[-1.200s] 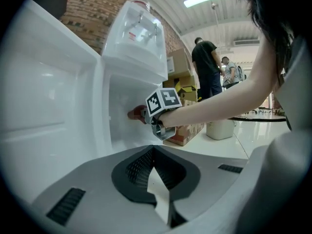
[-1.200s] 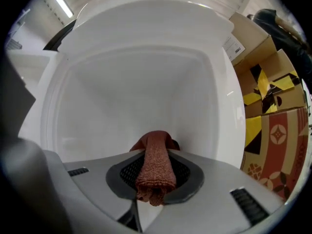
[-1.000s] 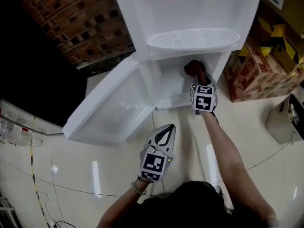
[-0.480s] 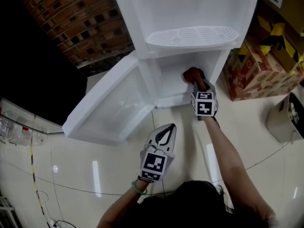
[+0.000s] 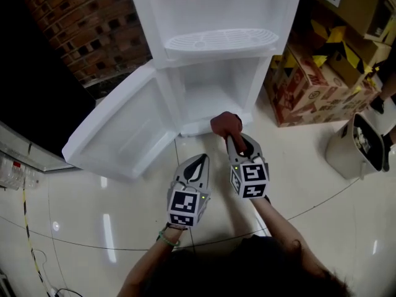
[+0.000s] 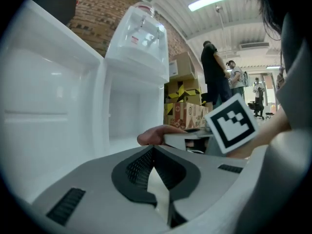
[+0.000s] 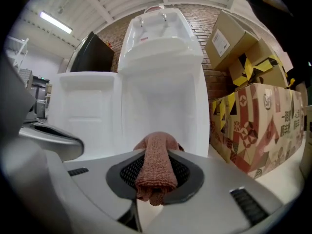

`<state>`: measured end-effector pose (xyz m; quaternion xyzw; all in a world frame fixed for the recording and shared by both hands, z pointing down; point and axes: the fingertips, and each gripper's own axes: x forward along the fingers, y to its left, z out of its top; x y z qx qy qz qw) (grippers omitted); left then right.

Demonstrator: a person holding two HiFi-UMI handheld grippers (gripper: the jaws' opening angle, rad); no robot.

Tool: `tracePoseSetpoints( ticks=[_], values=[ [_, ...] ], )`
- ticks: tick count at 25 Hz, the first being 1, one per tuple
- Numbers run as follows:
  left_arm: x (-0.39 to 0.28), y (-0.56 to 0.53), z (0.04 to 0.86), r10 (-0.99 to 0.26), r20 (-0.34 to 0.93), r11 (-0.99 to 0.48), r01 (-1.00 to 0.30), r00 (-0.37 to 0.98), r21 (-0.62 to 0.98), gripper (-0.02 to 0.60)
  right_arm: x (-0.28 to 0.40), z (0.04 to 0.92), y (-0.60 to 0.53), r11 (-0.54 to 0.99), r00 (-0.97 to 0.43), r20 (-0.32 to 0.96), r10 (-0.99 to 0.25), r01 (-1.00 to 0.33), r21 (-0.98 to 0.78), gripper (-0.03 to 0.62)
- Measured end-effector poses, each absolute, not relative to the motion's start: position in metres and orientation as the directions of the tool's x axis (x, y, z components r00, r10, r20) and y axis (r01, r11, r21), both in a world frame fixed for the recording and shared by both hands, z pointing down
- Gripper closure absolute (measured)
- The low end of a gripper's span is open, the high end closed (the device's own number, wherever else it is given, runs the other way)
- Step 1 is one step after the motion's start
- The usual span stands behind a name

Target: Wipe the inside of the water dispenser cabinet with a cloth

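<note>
Cloth [image 7: 156,172] pinched in right claw [image 7: 155,156], left claw [image 6: 152,151] closed on nothing.

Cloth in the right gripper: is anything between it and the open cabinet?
Nothing. In the right gripper view the cloth faces the open cabinet with no object between.
</note>
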<state>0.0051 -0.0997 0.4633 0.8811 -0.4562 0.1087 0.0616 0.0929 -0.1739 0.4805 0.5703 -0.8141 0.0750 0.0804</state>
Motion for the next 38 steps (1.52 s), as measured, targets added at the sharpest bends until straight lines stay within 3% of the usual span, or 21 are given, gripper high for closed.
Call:
tracePoseSetpoints(
  ticks=[9, 38],
  values=[
    [0.022, -0.066, 0.481, -0.780, 0.261, -0.593, -0.805, 0.568, -0.019, 0.604, 0.103, 0.487, -0.077, 0.350, -0.351, 0.191, -0.917, -0.936, -0.041, 0.514],
    [0.017, -0.046, 0.489, -0.798, 0.255, -0.566, -0.825, 0.547, -0.001, 0.604, 0.091, 0.487, -0.054, 0.384, -0.381, 0.176, -0.908, -0.923, -0.018, 0.517]
  ],
)
